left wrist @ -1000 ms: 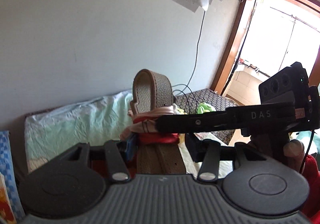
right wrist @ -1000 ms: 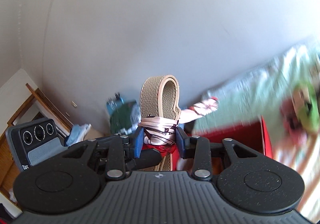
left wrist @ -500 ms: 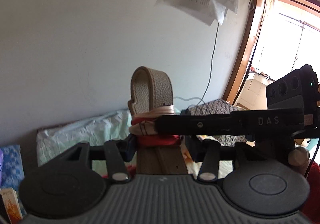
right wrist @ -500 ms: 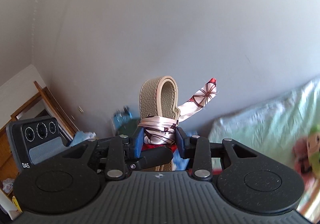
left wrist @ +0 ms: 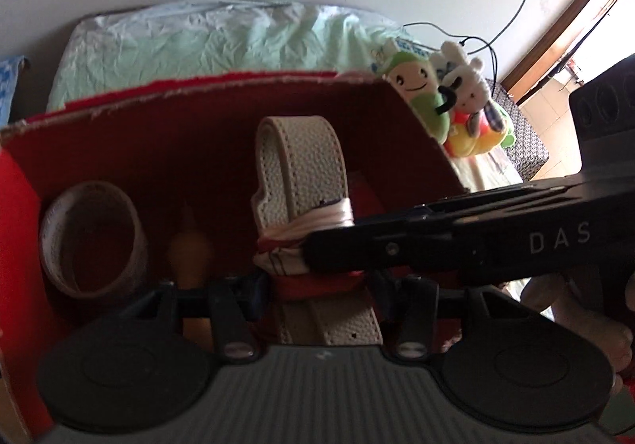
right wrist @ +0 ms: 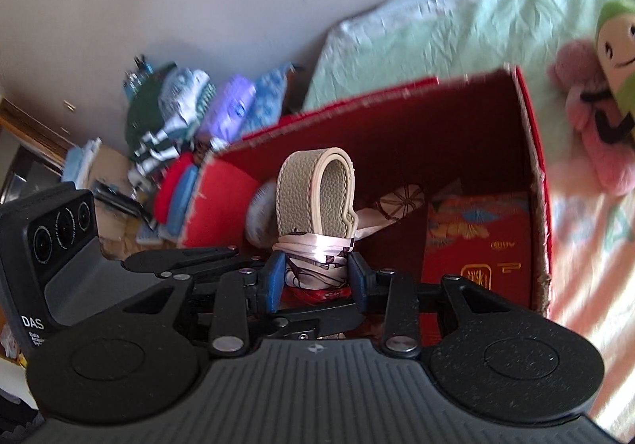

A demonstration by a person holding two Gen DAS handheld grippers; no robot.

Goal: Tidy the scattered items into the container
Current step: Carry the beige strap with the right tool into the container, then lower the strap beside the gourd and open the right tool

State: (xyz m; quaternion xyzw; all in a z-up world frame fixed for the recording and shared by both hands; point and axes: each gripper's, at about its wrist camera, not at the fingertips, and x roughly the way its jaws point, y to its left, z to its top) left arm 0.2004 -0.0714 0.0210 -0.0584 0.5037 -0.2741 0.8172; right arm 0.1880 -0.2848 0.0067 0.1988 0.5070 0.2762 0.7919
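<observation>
We have lowered the tan leather strap bundle (scarf-wrapped, clamped by both hand-held grippers) into the red cardboard box, so release comes next.

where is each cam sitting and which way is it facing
Left wrist: on the left gripper, looking down into the red box; right gripper and a hand cross in.
Right wrist: on the right gripper, facing the box; left gripper's body at left.
Shared: strap, scarf, box, both grippers.
</observation>
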